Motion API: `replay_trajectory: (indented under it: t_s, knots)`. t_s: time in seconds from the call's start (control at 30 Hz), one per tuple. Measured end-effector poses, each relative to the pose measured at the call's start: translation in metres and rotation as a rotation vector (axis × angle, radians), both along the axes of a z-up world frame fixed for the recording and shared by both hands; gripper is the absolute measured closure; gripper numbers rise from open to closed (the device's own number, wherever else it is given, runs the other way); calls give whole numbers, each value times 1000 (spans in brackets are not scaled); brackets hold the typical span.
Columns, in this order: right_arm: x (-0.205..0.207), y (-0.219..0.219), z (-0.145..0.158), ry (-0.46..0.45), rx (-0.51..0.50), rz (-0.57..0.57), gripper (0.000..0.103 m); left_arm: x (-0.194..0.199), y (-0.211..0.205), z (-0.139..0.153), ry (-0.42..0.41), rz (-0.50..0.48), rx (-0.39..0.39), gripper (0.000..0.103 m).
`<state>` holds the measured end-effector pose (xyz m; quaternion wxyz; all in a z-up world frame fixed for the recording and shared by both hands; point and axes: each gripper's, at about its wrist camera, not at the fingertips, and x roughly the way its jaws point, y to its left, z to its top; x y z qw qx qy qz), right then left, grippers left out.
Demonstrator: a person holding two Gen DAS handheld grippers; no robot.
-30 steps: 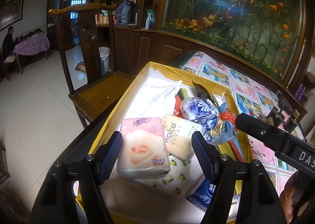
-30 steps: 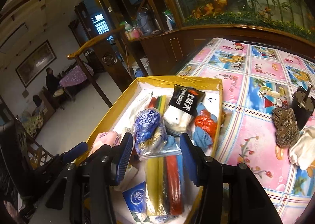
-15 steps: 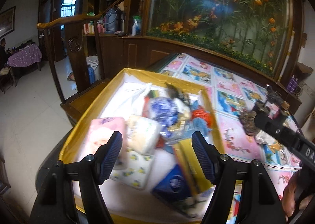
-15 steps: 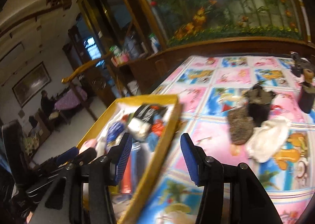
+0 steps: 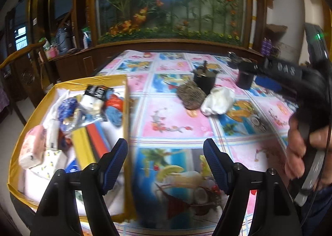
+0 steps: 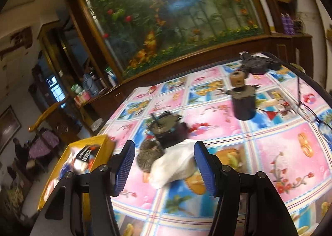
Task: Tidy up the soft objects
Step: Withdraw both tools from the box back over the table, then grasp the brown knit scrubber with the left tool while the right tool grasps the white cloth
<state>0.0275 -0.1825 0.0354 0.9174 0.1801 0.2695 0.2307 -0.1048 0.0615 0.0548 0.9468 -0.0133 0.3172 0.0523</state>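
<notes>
Left wrist view: my left hand-held gripper (image 5: pixel 165 158) hangs with its jaws spread wide and nothing between them, above the counter (image 5: pixel 176 119) with its patterned pink-and-blue covering, just right of the yellow box (image 5: pixel 124 98). The box sits at the counter's left edge and holds a pink tissue pack (image 5: pixel 33 148), a blue-and-white bag (image 5: pixel 66 107), a black-labelled packet (image 5: pixel 96 92), yellow and red strips (image 5: pixel 89 144) and a blue-and-orange cloth (image 5: pixel 114 107), all crowded together. Farther out on the counter a white soft cloth (image 5: pixel 219 101) lies touching a brown bristly ball (image 5: pixel 191 95), with a dark cylinder (image 5: pixel 204 79) just behind them.

Right wrist view: my right hand-held gripper (image 6: pixel 165 166) is also wide open, empty, hovering over the white soft cloth (image 6: pixel 174 168), which shows between the fingers; whether either pad touches it, I cannot tell. The brown ball (image 6: pixel 146 156) lies against the cloth's left side. A second dark cylinder (image 6: pixel 242 103) stands well apart, toward the far right. Much of this is motion-blurred.
</notes>
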Motion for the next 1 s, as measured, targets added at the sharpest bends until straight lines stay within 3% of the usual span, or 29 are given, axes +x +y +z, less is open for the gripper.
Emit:
replay_trajectory:
  t_s: [0.13,0.33,0.5,0.67,0.93,0.97,1.0]
  knots:
    - [8,-9,-3,24,-12,17,38,3,-16,-8,21,-47,41,28]
    - [25,29,-3,-43,-223,178,31,5,-9,-11,36,-64,-11,28]
    - [32,55,-12,-63,-297,293,31,3,-11,-12,33,-64,-11,28]
    - [36,73,-23,-84,-377,335,30,4,-13,-12,37,-78,-7,28]
    - [47,85,-45,-5,-437,381,30,3,-11,-12,37,-83,-10,28]
    - [48,84,-46,5,-429,379,31,3,-11,-12,37,-84,-8,28]
    - [50,84,-48,23,-427,378,40,4,-11,-12,39,-85,-8,28]
